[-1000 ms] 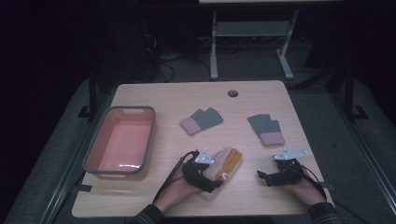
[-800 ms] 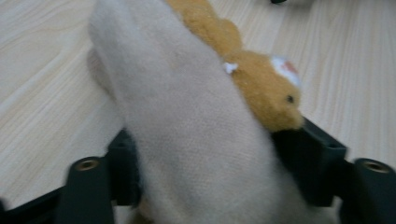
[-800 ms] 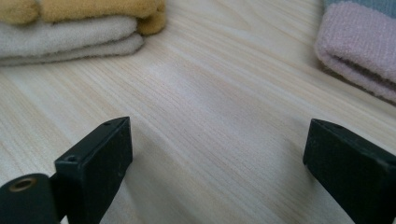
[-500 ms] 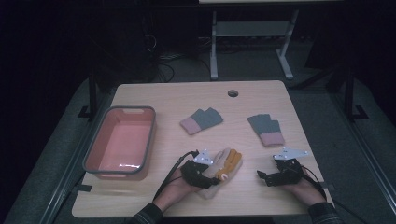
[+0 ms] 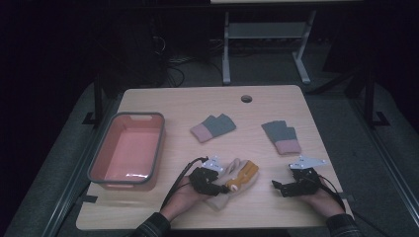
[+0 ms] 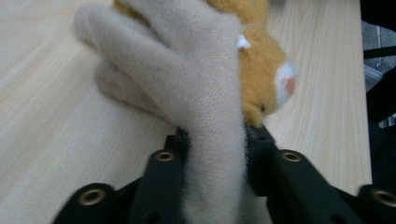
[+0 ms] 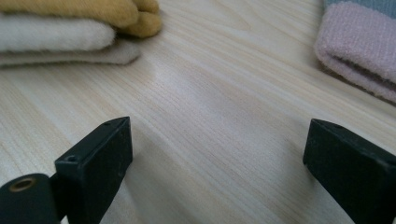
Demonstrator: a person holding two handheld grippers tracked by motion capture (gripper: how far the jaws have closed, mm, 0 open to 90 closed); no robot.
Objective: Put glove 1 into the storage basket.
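A cream glove [image 5: 232, 170] and an orange glove [image 5: 245, 173] lie together on the wooden table [image 5: 197, 103], near its front edge. My left gripper [image 5: 222, 186] is shut on the cream glove [image 6: 196, 84], whose fabric is pinched between the black jaws, with the orange glove [image 6: 264, 70] just behind. To the right, my right gripper [image 5: 282, 187] stands open just above the bare tabletop, with nothing between its jaws. In the right gripper view that gripper [image 7: 215, 154] faces the glove pair [image 7: 70, 23] at upper left.
A pink bin with a grey rim [image 5: 99, 163] stands at the left. A grey glove with a pink cuff [image 5: 212, 127] lies mid-table. Its match [image 5: 281, 137] lies to the right, its pink cuff [image 7: 359, 51] close ahead of my right gripper.
My left gripper has drawn the cream glove slightly toward the near edge, bunching it beside the orange one. The right gripper has stayed where it was.
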